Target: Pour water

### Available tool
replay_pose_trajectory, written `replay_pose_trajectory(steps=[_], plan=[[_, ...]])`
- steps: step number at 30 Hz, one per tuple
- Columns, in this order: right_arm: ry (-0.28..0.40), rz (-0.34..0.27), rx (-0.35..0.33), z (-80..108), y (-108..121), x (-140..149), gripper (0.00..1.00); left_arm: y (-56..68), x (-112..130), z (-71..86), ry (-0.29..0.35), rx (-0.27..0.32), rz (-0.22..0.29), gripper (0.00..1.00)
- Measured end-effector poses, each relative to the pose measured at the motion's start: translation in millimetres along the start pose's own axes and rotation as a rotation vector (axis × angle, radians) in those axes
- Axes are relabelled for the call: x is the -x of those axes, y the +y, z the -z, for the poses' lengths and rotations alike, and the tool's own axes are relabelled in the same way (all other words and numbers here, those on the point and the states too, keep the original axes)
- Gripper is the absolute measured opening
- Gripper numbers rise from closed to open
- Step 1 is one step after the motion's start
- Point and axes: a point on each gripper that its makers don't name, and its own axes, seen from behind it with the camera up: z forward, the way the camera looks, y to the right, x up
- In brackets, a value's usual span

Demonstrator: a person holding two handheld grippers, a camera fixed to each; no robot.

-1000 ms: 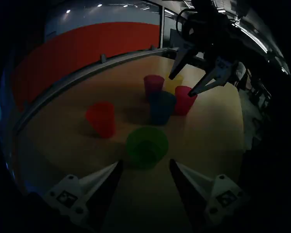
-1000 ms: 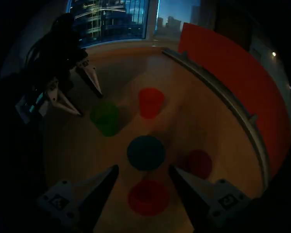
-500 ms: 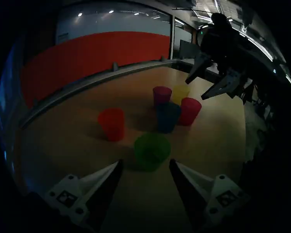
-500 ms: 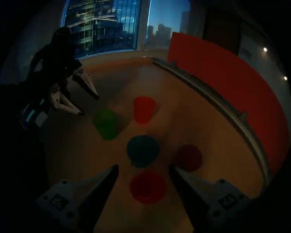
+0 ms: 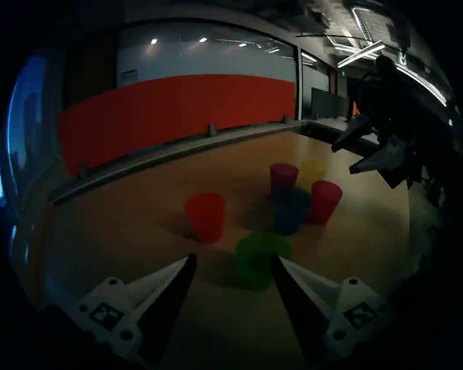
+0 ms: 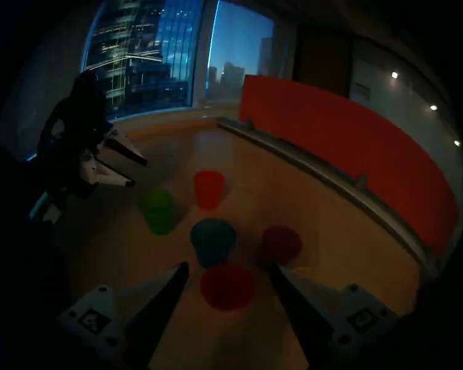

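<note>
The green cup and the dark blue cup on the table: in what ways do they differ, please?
Colour: the green cup is bright green, the dark blue cup is teal-blue. Place: the green cup stands alone, just ahead of the open left claw; the dark blue cup stands in a cluster with a pink cup and a red cup. Shared: both stand upright, mouth up, on the wooden table, and no claw holds either.

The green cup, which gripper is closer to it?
Left. The left gripper's open fingertips sit just short of the green cup; the right gripper is across the cluster, by a red cup.
</note>
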Motion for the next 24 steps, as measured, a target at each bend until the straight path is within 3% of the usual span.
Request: replay_pose_trajectory(steps=[12,24], plan=[[0.179,-0.064,0.221,32.8,38,-1,1.0,-11.9,-25,5.7,0.149,-0.114,0.045,0.87],[0.377,-0.195,0.47,63.4,83,-7,1.0,-27.9,-53,16.4,0.296,-0.235,0.089,0.87]])
